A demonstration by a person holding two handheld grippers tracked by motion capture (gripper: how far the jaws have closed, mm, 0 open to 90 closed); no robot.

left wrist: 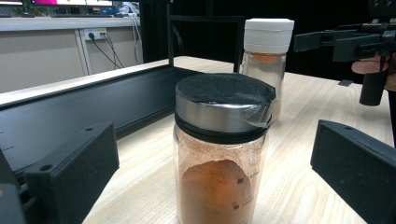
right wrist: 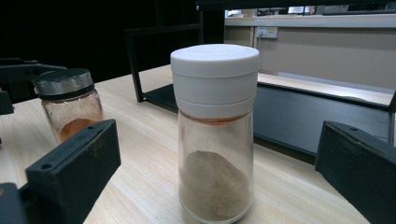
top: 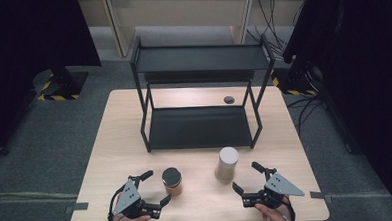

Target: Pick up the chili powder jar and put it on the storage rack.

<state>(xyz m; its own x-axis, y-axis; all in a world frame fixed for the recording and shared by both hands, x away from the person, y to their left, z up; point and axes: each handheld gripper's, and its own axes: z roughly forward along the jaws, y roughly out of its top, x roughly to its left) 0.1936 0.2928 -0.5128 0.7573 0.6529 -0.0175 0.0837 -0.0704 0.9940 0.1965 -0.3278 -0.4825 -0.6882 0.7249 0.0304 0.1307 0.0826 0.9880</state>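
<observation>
Both grippers sit at the near edge of the counter (top: 110,144), each lined up on its own jar, so the step in hand looks like the approach before a two-handed pick. The left gripper (top: 156,188) has its fingers (left wrist: 70,172) spread wide, and the short spice jar with the dark lid (left wrist: 223,149), holding reddish-brown powder, stands upright just ahead of and between the fingertips, untouched. The right gripper (top: 246,177) likewise has its fingers (right wrist: 74,170) apart, with the tall shaker with the white cap (right wrist: 215,130), part full of pale brown powder, standing upright between and slightly beyond the fingertips, clear of both pads. The black two-tier shelf (top: 200,128) stands beyond both jars, farther from the fingers, and looks the likely destination. The next move probably calls for each hand to ease forward until its jar body sits squarely between the pads, then to close on the glass below the lid. The tall shaker seems easier to tip, so a level, centred squeeze matters there.
</observation>
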